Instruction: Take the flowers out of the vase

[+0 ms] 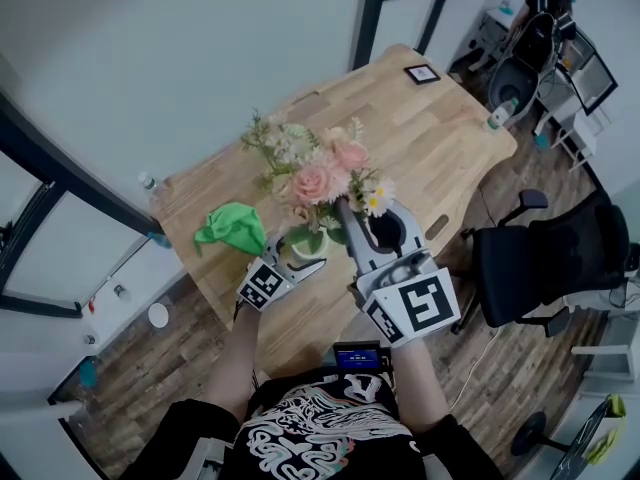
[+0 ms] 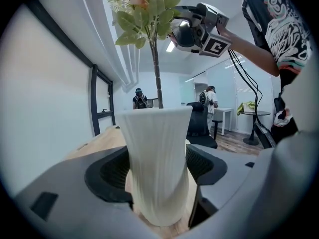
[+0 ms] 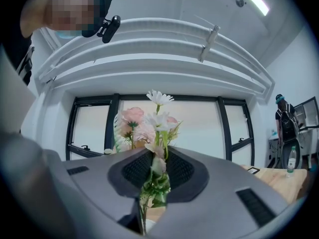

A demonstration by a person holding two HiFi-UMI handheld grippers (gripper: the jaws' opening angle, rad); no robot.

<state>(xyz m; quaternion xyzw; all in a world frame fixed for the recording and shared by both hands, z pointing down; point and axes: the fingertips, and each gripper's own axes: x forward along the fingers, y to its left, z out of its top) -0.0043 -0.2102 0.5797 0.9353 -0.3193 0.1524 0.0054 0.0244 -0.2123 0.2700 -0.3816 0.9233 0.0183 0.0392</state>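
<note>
Wood table [image 1: 430, 138], office behind: left gripper [image 2: 159, 193] clamps the vase [image 2: 157, 138] at the near edge to hold it down, while right gripper [image 3: 152, 183] pinches the flowers [image 1: 320, 178] by their stems, which are still inside the vase.

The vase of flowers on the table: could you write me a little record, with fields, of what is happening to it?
Vase: white, ribbed, upright on the wooden table
Flowers: pink and white bunch, a stem reaching down into the vase
Left tool: closed on the vase's lower part
Right tool: closed on the flower stems, above the vase
Nearby: green cloth lying on the table
Task state: flowers not yet out of the vase
</note>
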